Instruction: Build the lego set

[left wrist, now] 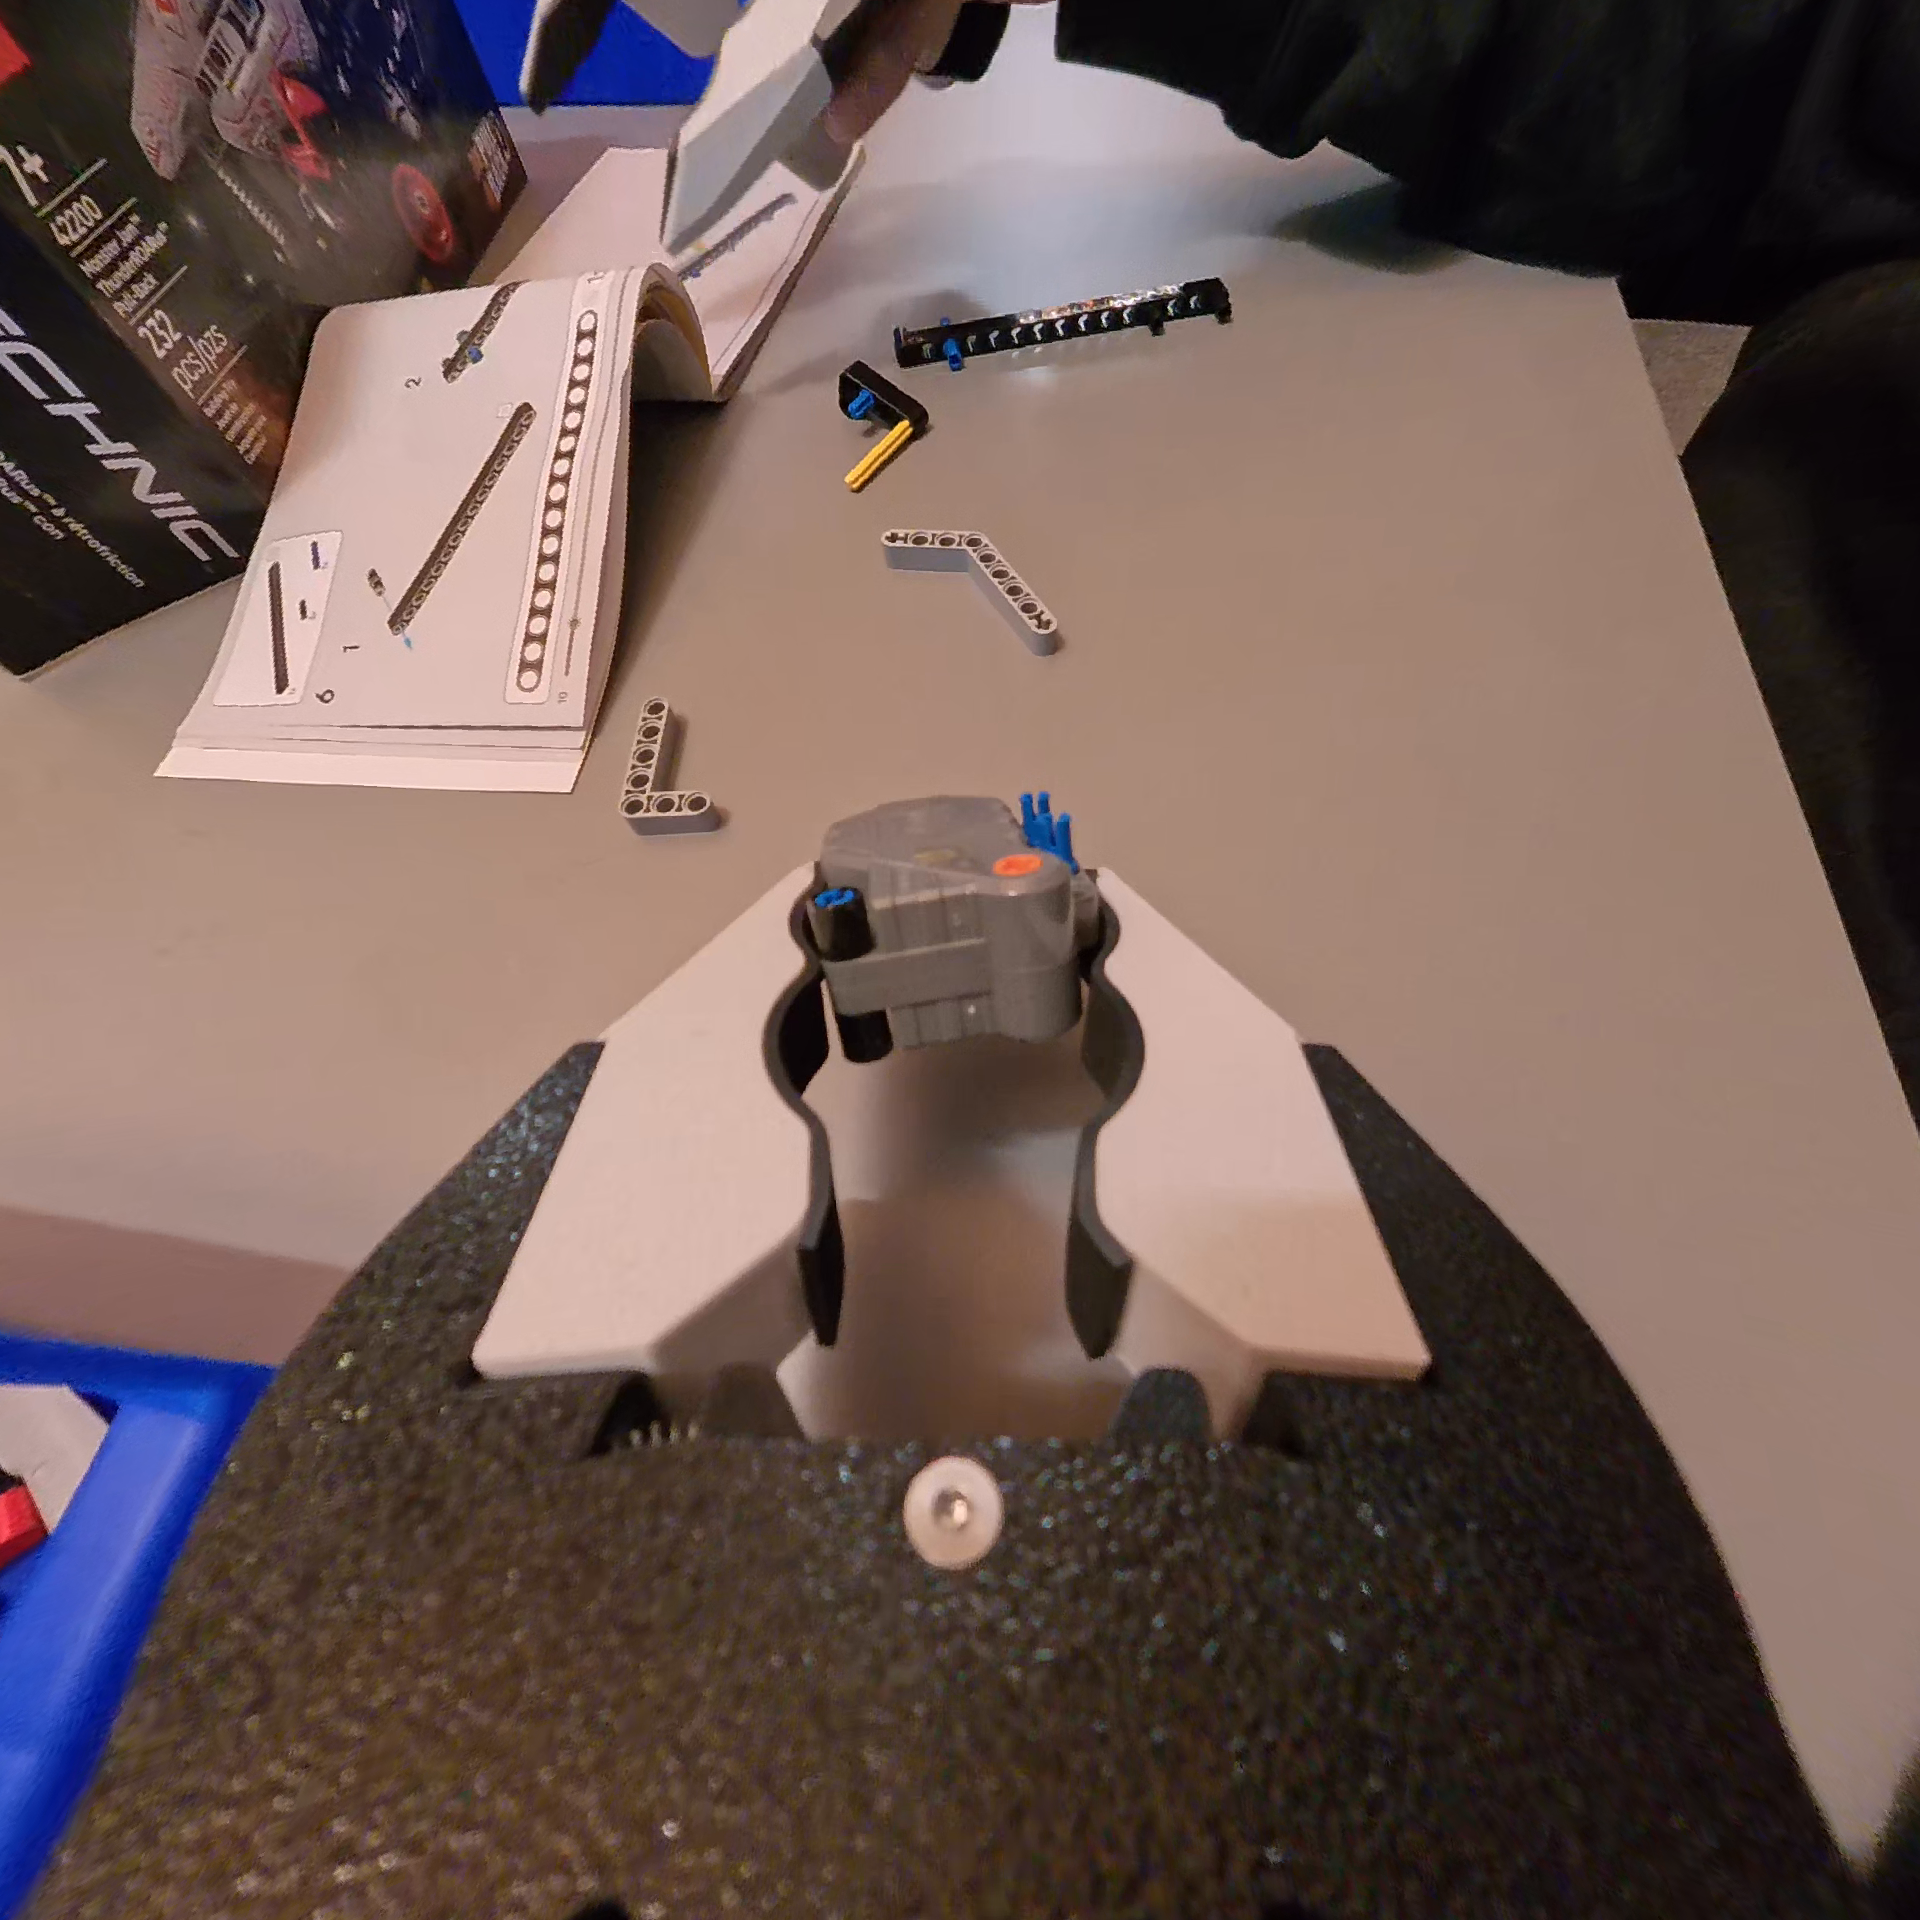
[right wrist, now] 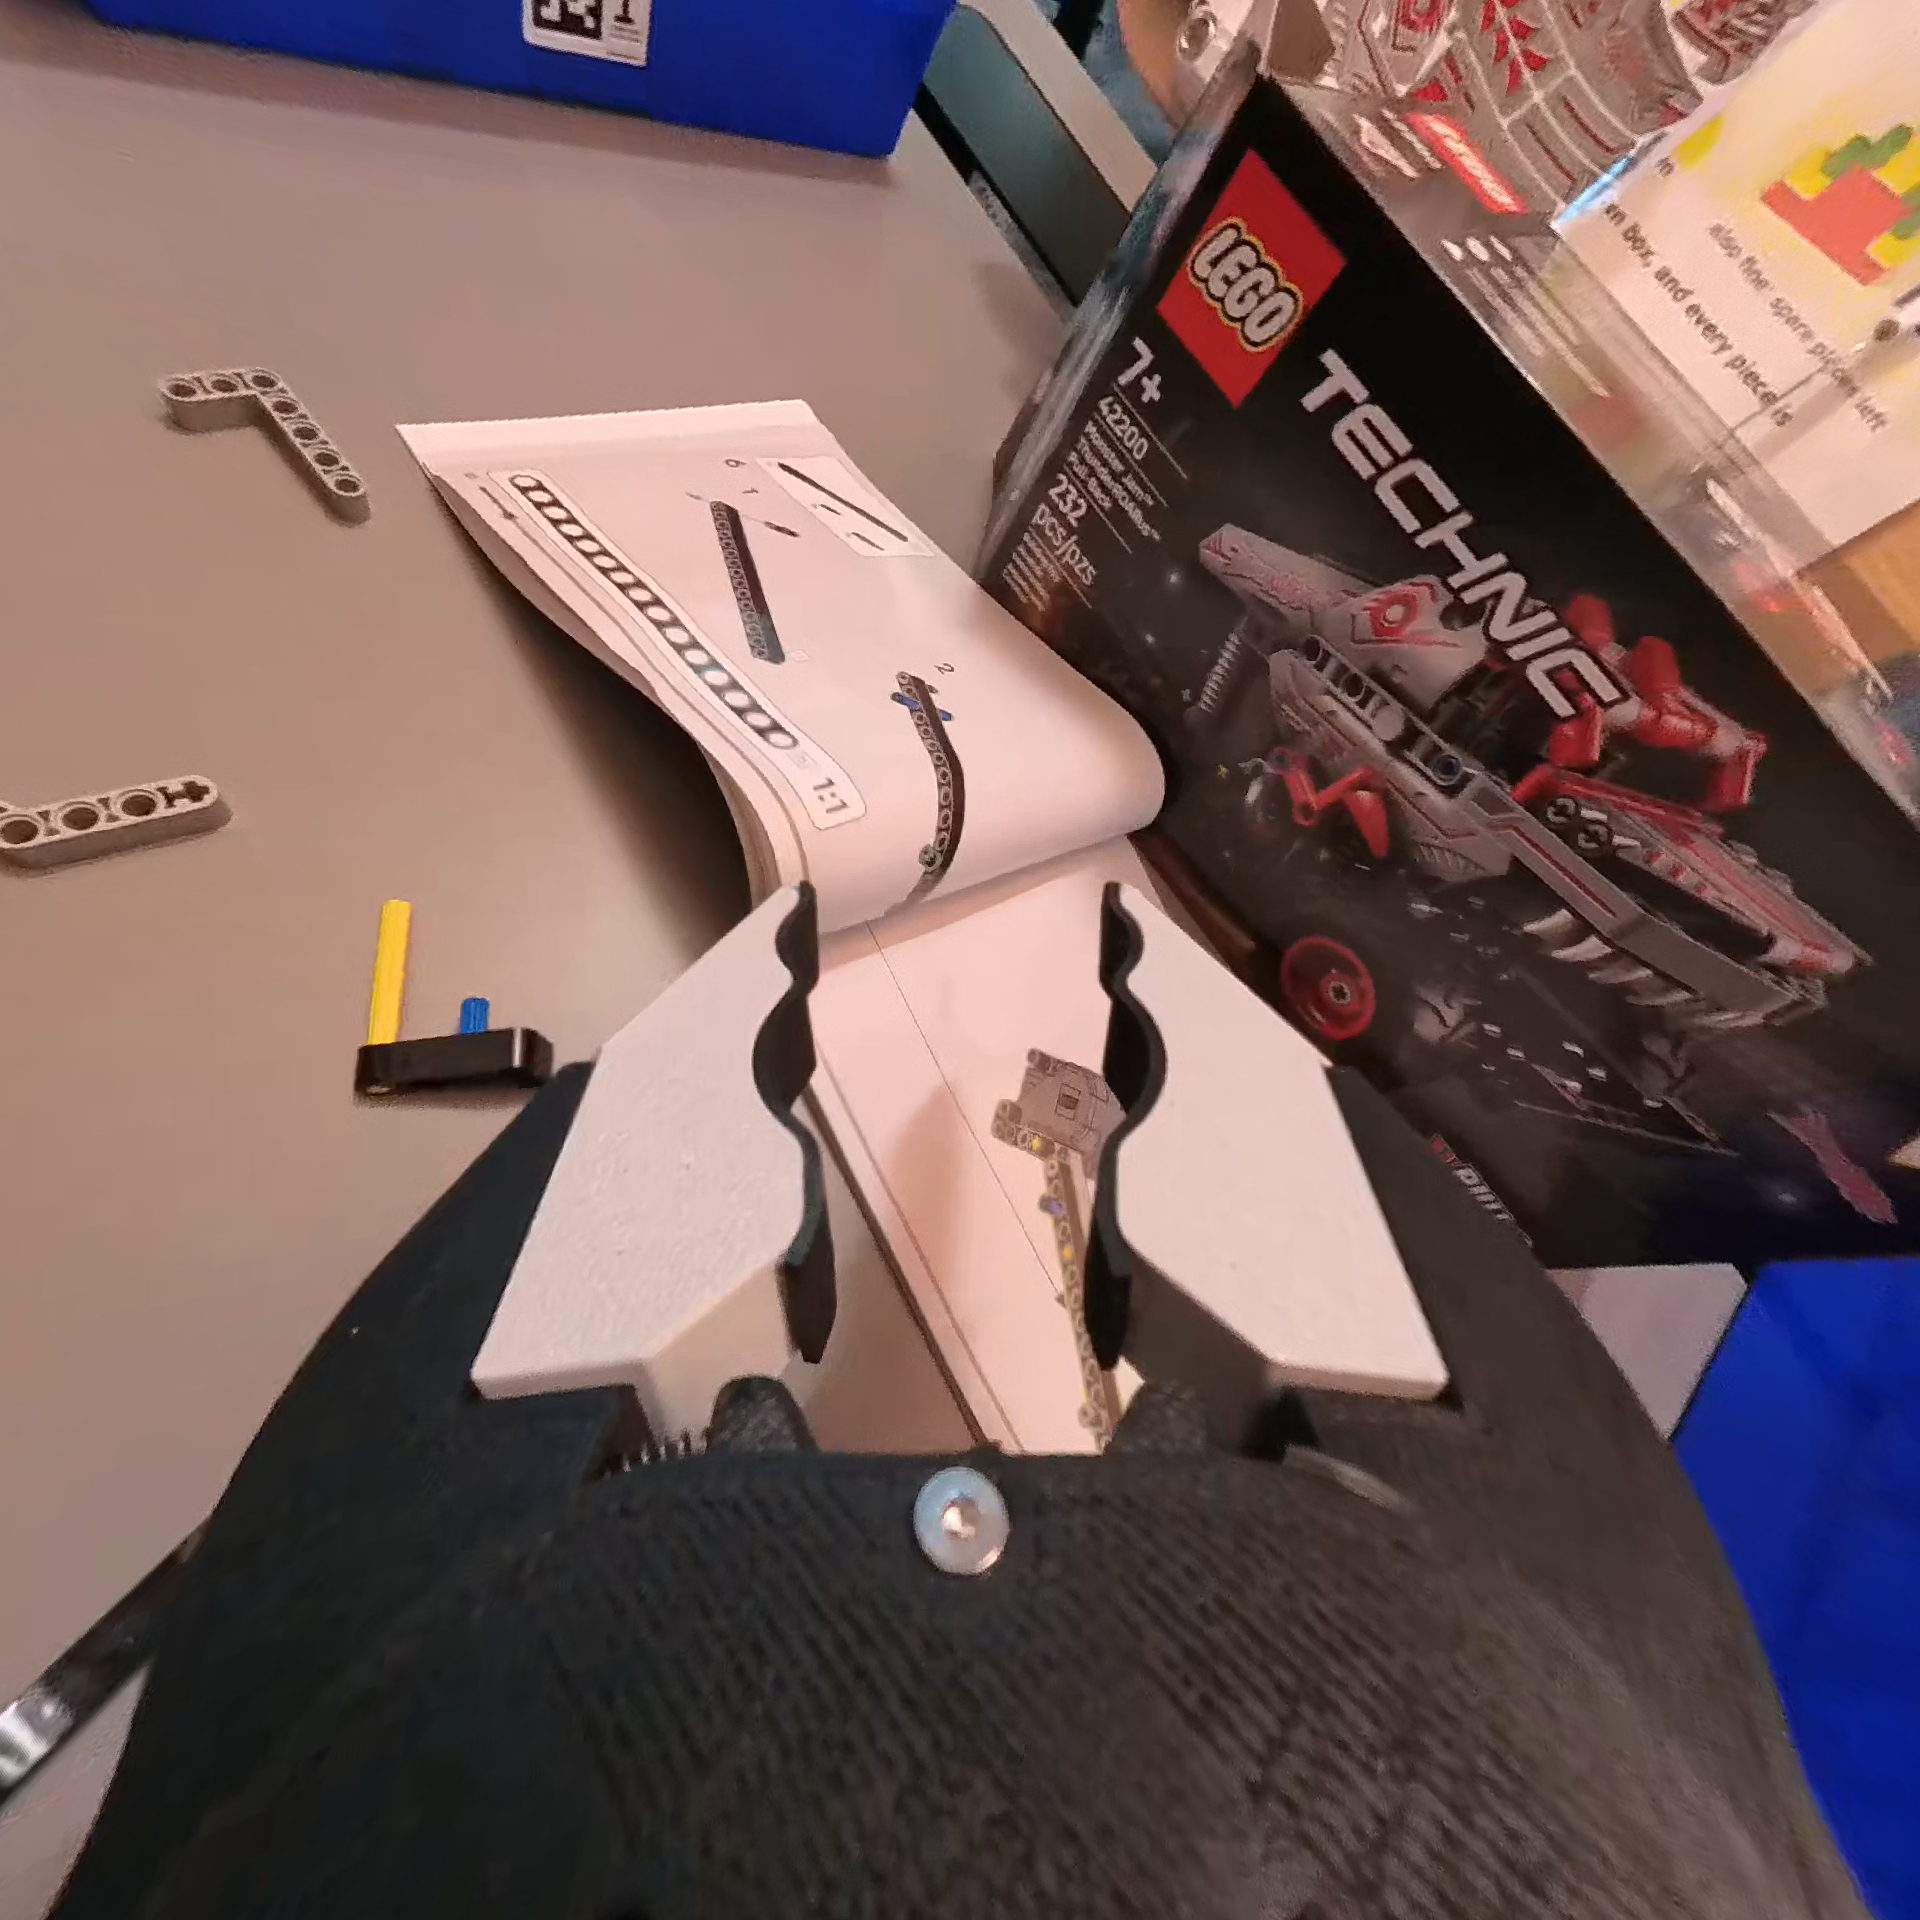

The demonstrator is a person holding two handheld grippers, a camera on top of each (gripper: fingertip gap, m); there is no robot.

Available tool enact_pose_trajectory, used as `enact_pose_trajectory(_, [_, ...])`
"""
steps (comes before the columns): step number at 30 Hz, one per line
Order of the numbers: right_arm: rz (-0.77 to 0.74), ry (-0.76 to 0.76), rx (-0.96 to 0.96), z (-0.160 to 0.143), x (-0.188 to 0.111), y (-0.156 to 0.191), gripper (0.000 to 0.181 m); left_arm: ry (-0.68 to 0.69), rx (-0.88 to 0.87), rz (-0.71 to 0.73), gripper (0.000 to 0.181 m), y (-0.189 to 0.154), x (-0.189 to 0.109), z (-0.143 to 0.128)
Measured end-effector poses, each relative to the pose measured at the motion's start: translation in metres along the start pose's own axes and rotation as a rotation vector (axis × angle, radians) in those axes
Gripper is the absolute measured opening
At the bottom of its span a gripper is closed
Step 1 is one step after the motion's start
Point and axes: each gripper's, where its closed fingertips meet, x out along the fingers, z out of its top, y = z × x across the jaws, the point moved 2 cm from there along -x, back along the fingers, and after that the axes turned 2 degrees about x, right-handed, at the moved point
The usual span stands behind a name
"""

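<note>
My left gripper (left wrist: pixel 951 914) is shut on a grey motor block (left wrist: pixel 951 914) with blue pins and a black connector, held just above the grey table (left wrist: pixel 1351 831). My right gripper (right wrist: pixel 951 914) is open and empty, hovering over the open instruction booklet (right wrist: pixel 727 623); it also shows far off in the left wrist view (left wrist: pixel 748 156). On the table lie a long black beam (left wrist: pixel 1060 320), a short black piece with a yellow axle and blue pin (left wrist: pixel 881 416), (right wrist: pixel 447 1055), a bent grey beam (left wrist: pixel 977 582), (right wrist: pixel 270 431) and a grey L-beam (left wrist: pixel 660 779).
The black set box (right wrist: pixel 1455 727), (left wrist: pixel 156 312) stands behind the booklet (left wrist: pixel 436 540). Blue bins sit at the table's edges (left wrist: pixel 94 1558), (right wrist: pixel 623 73), (right wrist: pixel 1808 1507). A person's dark sleeve (left wrist: pixel 1558 104) reaches over the far right. Another grey beam (right wrist: pixel 104 821) lies at the left. The gap from one gripper's tips to the other's is roughly 25 cm.
</note>
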Motion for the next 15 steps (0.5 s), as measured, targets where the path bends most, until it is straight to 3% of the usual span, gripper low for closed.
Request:
enact_pose_trajectory(4, [0.055, -0.023, 0.002, 0.002, 0.001, 0.011, 0.055, 0.011, 0.003, -0.004, 0.044, -0.001, 0.001, -0.001])
enact_pose_trajectory(15, [-0.018, 0.011, 0.024, -0.009, 0.000, 0.003, 0.052, 0.010, 0.003, -0.006, 0.044, -0.001, 0.001, -0.001])
